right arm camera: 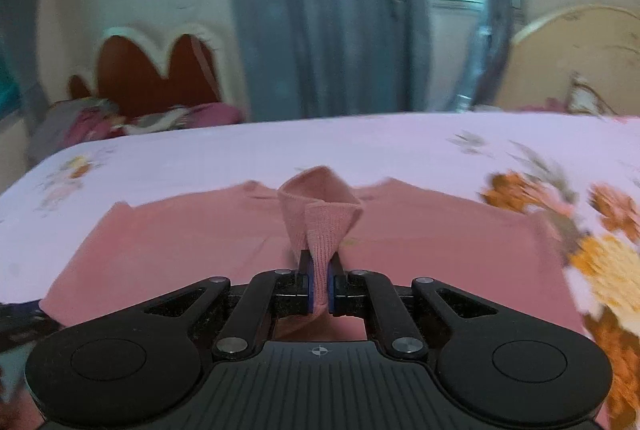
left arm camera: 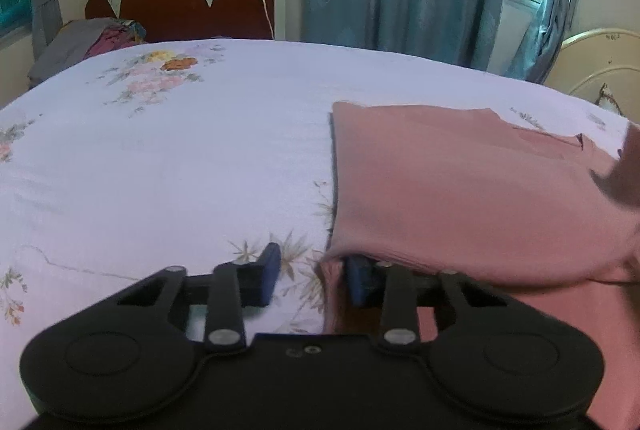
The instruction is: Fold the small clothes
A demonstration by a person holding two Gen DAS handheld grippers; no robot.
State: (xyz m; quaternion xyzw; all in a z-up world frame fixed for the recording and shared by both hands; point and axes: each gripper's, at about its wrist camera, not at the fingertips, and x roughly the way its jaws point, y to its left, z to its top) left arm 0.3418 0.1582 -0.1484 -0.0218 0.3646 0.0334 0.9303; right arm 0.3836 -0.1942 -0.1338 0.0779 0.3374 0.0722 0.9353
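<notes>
Pink garment (right arm camera: 224,242) spread on floral bedsheet (left arm camera: 168,158), 1 fold clamped by right gripper (right arm camera: 319,286), left gripper (left arm camera: 314,276) held apart at garment's edge, nothing pinched.

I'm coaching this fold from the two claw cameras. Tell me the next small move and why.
Probably close the left claw on the pink garment's near edge before lifting. Its pads stand apart, with the cloth draped over one pad and not pinched, while the right claw is already shut on a bunched fold of the same garment. Gripping both sides should keep the fold even on the floral bedsheet.
</notes>
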